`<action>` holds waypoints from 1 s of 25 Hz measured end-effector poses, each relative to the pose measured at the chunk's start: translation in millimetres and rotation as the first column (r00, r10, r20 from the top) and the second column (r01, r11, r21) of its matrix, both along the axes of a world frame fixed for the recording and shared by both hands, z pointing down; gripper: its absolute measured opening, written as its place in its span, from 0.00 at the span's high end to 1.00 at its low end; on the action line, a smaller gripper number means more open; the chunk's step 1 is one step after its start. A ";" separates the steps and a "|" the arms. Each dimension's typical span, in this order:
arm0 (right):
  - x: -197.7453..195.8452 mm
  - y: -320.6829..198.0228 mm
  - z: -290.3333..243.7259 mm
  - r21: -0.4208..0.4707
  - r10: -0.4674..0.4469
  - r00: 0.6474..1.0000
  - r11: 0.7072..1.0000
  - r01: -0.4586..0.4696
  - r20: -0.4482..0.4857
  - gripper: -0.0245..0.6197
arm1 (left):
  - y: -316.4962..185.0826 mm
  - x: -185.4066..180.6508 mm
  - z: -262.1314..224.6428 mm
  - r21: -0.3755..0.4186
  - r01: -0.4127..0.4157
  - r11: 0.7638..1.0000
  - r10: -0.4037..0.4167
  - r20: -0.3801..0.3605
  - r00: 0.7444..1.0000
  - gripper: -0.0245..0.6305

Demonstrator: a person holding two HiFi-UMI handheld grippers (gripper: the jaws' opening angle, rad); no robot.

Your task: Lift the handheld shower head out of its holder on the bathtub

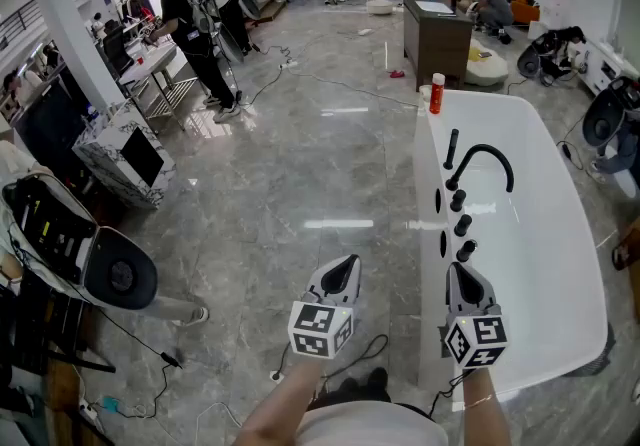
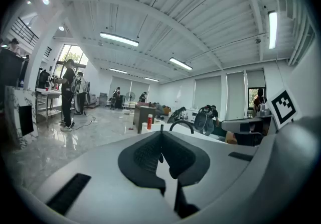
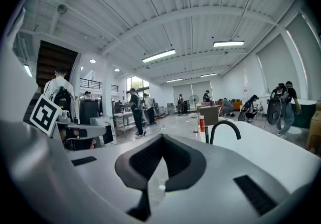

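The black handheld shower head (image 1: pixel 451 148) stands upright in its holder on the near rim of the white bathtub (image 1: pixel 560 264), beside the arched black faucet (image 1: pixel 487 159) and three black knobs (image 1: pixel 462 225). My right gripper (image 1: pixel 461 274) hovers over the tub's rim, short of the knobs, shut and empty. My left gripper (image 1: pixel 344 266) is shut and empty over the floor, left of the tub. In the right gripper view the shower head (image 3: pixel 207 134) and faucet (image 3: pixel 225 128) lie ahead of the shut right gripper (image 3: pixel 161 160). The left gripper view shows the shower head (image 2: pixel 161 127) beyond the shut left gripper (image 2: pixel 161 153).
A red bottle (image 1: pixel 437 92) stands on the tub's far corner, a dark wooden cabinet (image 1: pixel 436 29) beyond it. Cables (image 1: pixel 300 74) trail over the glossy grey floor. People (image 1: pixel 190 29) work at tables far left. Equipment (image 1: pixel 70 234) stands at the near left.
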State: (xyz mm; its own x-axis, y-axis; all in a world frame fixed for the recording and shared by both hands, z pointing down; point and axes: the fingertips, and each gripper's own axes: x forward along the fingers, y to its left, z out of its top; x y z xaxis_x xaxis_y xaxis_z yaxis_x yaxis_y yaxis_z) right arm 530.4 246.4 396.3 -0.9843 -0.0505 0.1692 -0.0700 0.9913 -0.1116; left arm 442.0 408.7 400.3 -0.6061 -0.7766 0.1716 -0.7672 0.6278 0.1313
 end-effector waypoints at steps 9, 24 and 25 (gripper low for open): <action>-7.3 -6.1 -6.2 -0.014 -0.019 1.000 1.000 0.019 0.007 0.96 | -13.0 -3.1 -2.6 0.002 0.012 1.000 -0.012 0.001 1.000 0.93; -7.7 -21.4 -4.0 -0.036 0.005 1.000 0.999 -0.005 0.014 0.95 | -30.9 -2.6 -4.3 0.007 0.015 1.000 -0.015 0.015 1.000 0.93; -7.9 -24.2 -4.2 -0.036 0.011 1.000 0.999 -0.010 0.014 0.95 | -32.8 -3.5 -4.8 0.005 0.016 1.000 -0.016 0.017 1.000 0.93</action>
State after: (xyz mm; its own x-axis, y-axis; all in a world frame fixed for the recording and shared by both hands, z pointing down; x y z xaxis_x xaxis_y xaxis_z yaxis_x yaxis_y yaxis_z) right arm 522.5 222.2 392.0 -0.9861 -0.0548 0.1570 -0.0785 0.9858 -0.1485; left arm 438.4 375.8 395.5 -0.6209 -0.7678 0.1576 -0.7595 0.6391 0.1213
